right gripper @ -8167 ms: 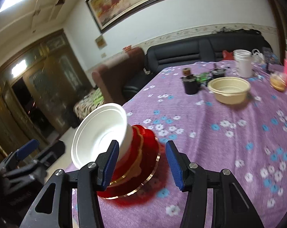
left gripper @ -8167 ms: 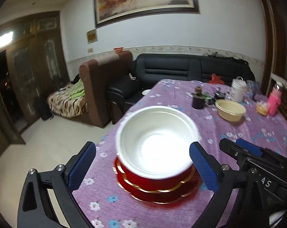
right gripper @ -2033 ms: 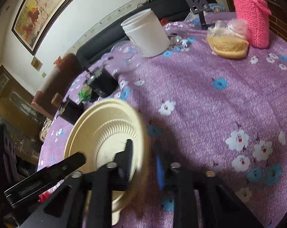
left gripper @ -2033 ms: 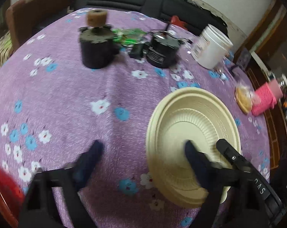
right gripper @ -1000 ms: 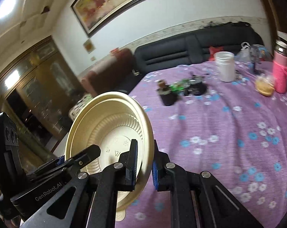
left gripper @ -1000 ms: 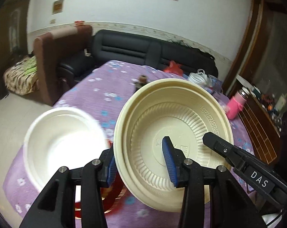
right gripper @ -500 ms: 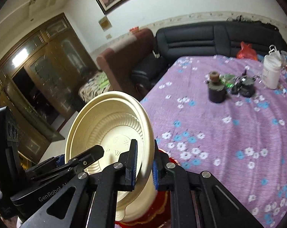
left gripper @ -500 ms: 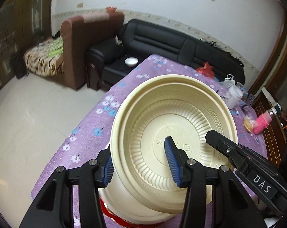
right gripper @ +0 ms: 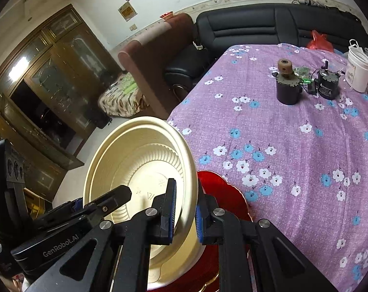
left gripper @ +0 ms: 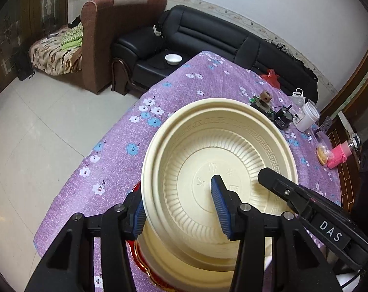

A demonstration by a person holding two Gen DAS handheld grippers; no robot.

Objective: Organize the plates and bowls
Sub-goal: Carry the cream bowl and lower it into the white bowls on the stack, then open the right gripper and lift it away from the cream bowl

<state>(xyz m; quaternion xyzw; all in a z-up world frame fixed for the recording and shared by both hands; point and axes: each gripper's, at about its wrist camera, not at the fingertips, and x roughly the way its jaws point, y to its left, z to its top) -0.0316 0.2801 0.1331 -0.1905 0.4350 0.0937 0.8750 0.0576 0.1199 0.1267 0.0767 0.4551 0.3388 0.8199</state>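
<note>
A cream ribbed bowl (left gripper: 220, 158) sits tilted in the white bowl (left gripper: 157, 253), which stands on the red gold-edged plates (right gripper: 222, 189) near the table's corner. My right gripper (right gripper: 185, 202) is shut on the cream bowl (right gripper: 140, 165) at its right rim, one pad inside and one outside. My left gripper (left gripper: 177, 206) straddles the near wall. Its outer pad lies by the rim, its inner pad stands off the wall over the bowl's floor, and the jaws are slightly apart. The bowl hides most of the plates.
The purple flowered tablecloth (right gripper: 293, 146) drops to the tiled floor just left of the stack. Far across the table stand a dark corked jar (right gripper: 287, 90), a black motor (right gripper: 328, 87), a white tub (right gripper: 357, 73) and a pink bottle (left gripper: 339, 155).
Both grippers carried the cream bowl across the table and lowered it into the white bowl on the red plates. The left jaws have widened a little; the right ones stayed shut on the rim.
</note>
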